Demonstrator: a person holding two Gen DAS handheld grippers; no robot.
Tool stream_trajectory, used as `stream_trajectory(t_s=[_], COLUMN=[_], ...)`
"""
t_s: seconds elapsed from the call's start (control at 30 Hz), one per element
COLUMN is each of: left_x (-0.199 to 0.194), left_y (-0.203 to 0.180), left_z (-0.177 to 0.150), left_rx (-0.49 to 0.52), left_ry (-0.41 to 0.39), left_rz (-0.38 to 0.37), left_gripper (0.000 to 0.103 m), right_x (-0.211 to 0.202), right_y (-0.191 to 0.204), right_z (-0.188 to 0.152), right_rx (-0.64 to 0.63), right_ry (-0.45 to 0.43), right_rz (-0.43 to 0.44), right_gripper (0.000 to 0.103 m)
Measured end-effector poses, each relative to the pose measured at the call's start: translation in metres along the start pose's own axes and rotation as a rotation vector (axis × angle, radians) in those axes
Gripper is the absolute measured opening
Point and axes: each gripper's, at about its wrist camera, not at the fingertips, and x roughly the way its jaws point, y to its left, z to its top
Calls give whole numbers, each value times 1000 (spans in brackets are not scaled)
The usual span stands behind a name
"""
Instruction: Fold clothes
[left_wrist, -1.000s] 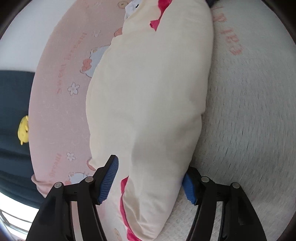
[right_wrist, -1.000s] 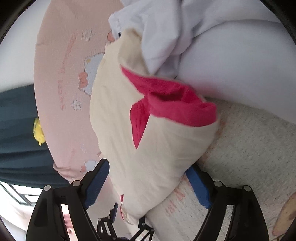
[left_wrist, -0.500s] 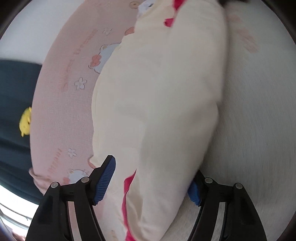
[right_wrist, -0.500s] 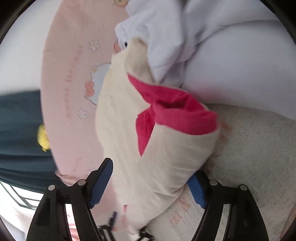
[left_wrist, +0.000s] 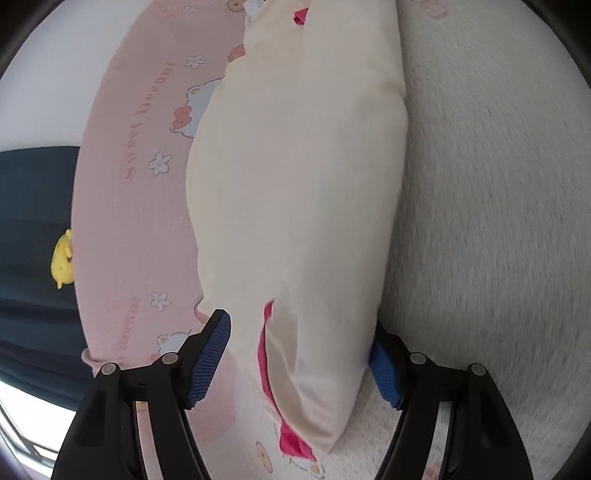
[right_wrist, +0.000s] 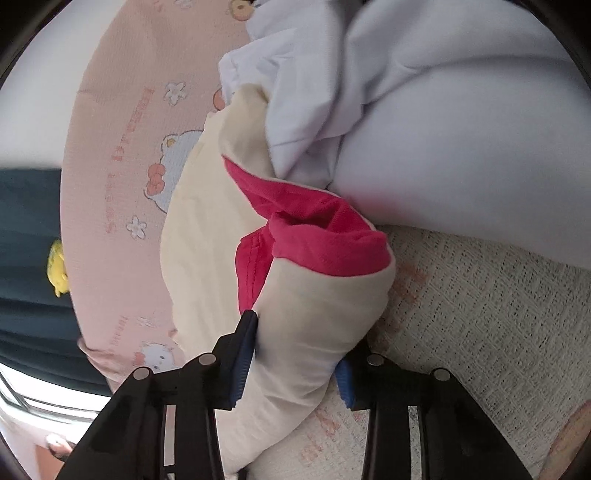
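Note:
A folded cream garment (left_wrist: 295, 184) with bright pink trim lies lengthwise on the bed, running away from the left wrist camera. My left gripper (left_wrist: 297, 365) is open and straddles its near end; the blue pads (left_wrist: 208, 358) sit at either side without squeezing. In the right wrist view the same cream garment (right_wrist: 303, 332) shows its pink lining (right_wrist: 314, 229) at the fold. My right gripper (right_wrist: 295, 369) is shut on this end, with cloth bunched between the pads.
A heap of white clothes (right_wrist: 443, 129) touches the garment's far side. Under it lie a pink cartoon-print sheet (left_wrist: 129, 221) and a cream waffle blanket (left_wrist: 480, 221). A dark blue curtain (left_wrist: 29, 221) with a yellow toy (left_wrist: 62, 258) hangs left.
My right gripper's fingers have drawn together from wide apart and now pinch the garment's end. The left gripper stays spread around the other end, shifted only slightly.

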Motion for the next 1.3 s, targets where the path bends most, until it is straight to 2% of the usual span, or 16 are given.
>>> stream_trajectory(t_s=[0.13,0.2,0.3,0.53,0.73,0.87,1.0,1.03,1.17,1.3], left_x=[2,1,1,12,26,37,30,24,-3,-24], left_y=[5,1,-8,4,25,41,47,48,53,47], left_z=[-5,-6,-4,1,12,18,16,14,10,4], left_rx=[-98,-117,-115,-276,-438,-454,-407,-414,-508,-520], left_ry=[3,-9,-12,34,133,161,183,190,208,210], left_rz=[-32,-60,-46,-98,-182,-255,-311,-313,-284,-306], left_gripper=[61,41,25,24,23,22,21,21,21,21], right_x=[7,9,13,22,27,27,15,12,-1,-24], right_y=[14,20,29,48,49,51,52,54,75,73], right_z=[-1,-3,-6,-11,-10,-10,-17,-20,-39,-51], right_rx=[-113,-167,-247,-429,-465,-502,-548,-569,-790,-828], right_ry=[-6,-6,-8,-10,10,25,49,53,39,54], right_rz=[-85,-124,-182,-311,-322,-327,-333,-339,-403,-397], right_gripper=[28,25,24,24,24,24,21,20,19,18])
